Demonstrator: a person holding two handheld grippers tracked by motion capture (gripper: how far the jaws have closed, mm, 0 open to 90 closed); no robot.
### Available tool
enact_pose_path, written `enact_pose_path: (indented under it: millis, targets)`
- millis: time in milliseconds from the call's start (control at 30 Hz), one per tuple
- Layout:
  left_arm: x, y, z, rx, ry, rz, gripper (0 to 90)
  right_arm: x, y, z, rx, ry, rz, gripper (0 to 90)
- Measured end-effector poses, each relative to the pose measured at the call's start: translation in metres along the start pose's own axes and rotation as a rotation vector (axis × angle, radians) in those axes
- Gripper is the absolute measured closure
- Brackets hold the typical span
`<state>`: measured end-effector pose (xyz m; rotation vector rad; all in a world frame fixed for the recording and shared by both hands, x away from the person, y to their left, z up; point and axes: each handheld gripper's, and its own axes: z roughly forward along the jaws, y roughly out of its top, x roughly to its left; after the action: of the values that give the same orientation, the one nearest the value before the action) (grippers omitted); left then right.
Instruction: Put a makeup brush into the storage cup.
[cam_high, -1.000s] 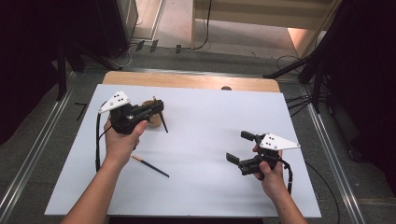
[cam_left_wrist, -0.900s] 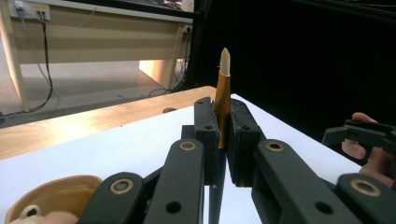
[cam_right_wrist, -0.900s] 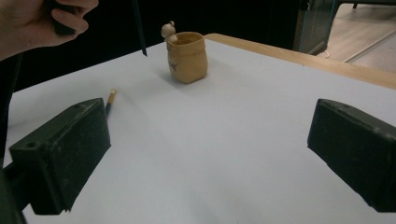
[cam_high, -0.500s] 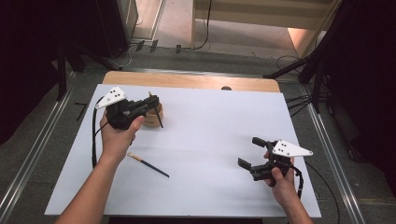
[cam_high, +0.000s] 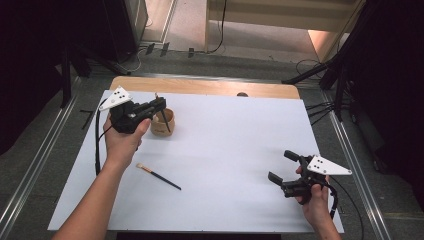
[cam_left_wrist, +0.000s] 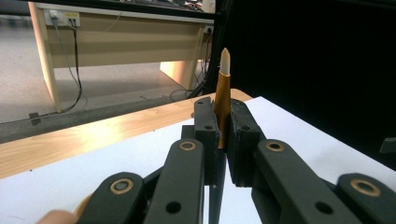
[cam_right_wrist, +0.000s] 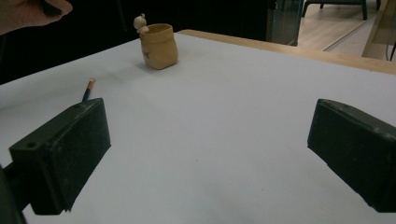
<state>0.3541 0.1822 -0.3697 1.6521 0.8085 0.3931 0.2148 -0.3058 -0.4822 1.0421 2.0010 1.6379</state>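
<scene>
My left gripper (cam_high: 160, 105) is shut on a thin brush (cam_high: 165, 121) near the table's far left, bristles up and dark handle pointing down. In the left gripper view the brush (cam_left_wrist: 222, 98), with its orange ferrule and pale tip, stands upright between the closed pads of my left gripper (cam_left_wrist: 223, 135). The handle crosses a small tan cup (cam_high: 161, 125); I cannot tell whether it touches it. A second brush (cam_high: 159, 176) lies flat on the white sheet. My right gripper (cam_high: 283, 166) stands open at the near right with nothing between its jaws, also in the right gripper view (cam_right_wrist: 210, 154).
The white sheet (cam_high: 235, 145) covers most of a wooden table (cam_high: 200, 86). From the right gripper, the cup (cam_right_wrist: 159, 46) with a small figure on its rim sits far off. The lying brush (cam_right_wrist: 87, 89) is to its left. Cables and stands surround the table.
My right gripper has moved to the right and toward the near edge, still open. The left hand has shifted the held brush slightly, so its handle now lies across the cup.
</scene>
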Motion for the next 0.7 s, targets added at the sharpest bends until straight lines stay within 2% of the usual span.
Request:
enact_pose_path:
  millis: [167,367,700]
  targets:
    - [0.005,0.003,0.001,-0.001,0.011,0.003,85.3,-0.005,-0.004,-0.010,-0.010,-0.025,0.016,0.0]
    - [0.010,0.004,0.003,-0.007,0.031,-0.002,85.3,-0.009,-0.007,-0.017,-0.014,-0.051,0.004,0.0]
    - [0.018,0.007,0.007,-0.003,0.051,0.003,85.2,-0.013,-0.011,-0.015,-0.018,-0.045,0.012,0.0]
